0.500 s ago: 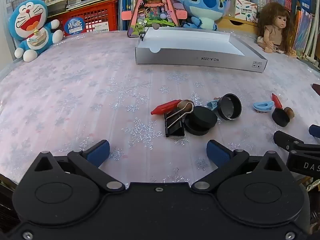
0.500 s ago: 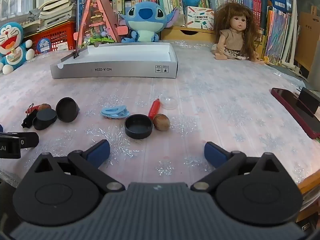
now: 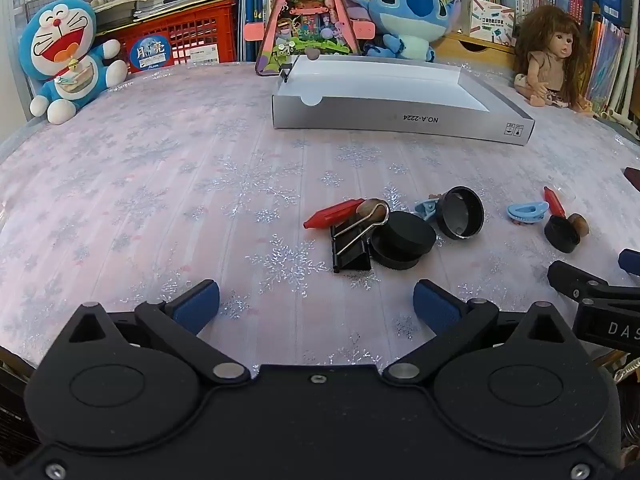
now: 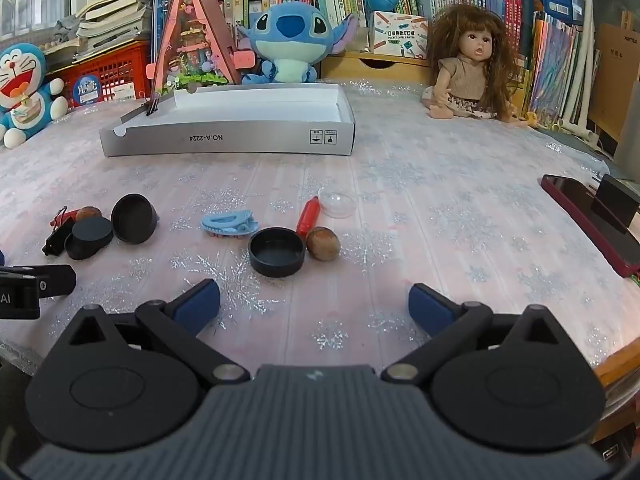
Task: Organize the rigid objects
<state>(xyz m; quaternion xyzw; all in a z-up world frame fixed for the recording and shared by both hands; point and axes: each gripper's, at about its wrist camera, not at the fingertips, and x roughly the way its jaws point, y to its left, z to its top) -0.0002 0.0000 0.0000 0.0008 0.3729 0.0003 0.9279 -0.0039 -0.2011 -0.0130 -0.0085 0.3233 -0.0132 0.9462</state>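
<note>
The bench (image 4: 460, 208), draped in a pale pink cloth with silver snowflakes, carries everything. At its far side lies the shallow grey cardboard box with a white inside (image 4: 228, 138), near the blue plush alien toy (image 4: 290, 46) and the long-haired brown doll (image 4: 468, 68). The left claw (image 3: 316, 306) hangs low over the near edge with its blue-padded fingers (image 3: 198, 304) spread wide, gripping nothing; the right claw (image 4: 314, 306) is likewise released and empty. Ahead of the left claw sits a cluster: a black binder clip with silver wire arms (image 3: 352, 246), touching two stacked black round lids (image 3: 402, 240), a black round cap tipped on its edge (image 3: 460, 212) just beside them, and a red plastic tube (image 3: 334, 213) behind the clip. Ahead of the right claw lies a black round lid with its hollow upward (image 4: 277, 251), touching a brown nut (image 4: 323, 243), with a second red tube (image 4: 309, 214) behind and a light blue hair clip (image 4: 229, 223) to its left.
</note>
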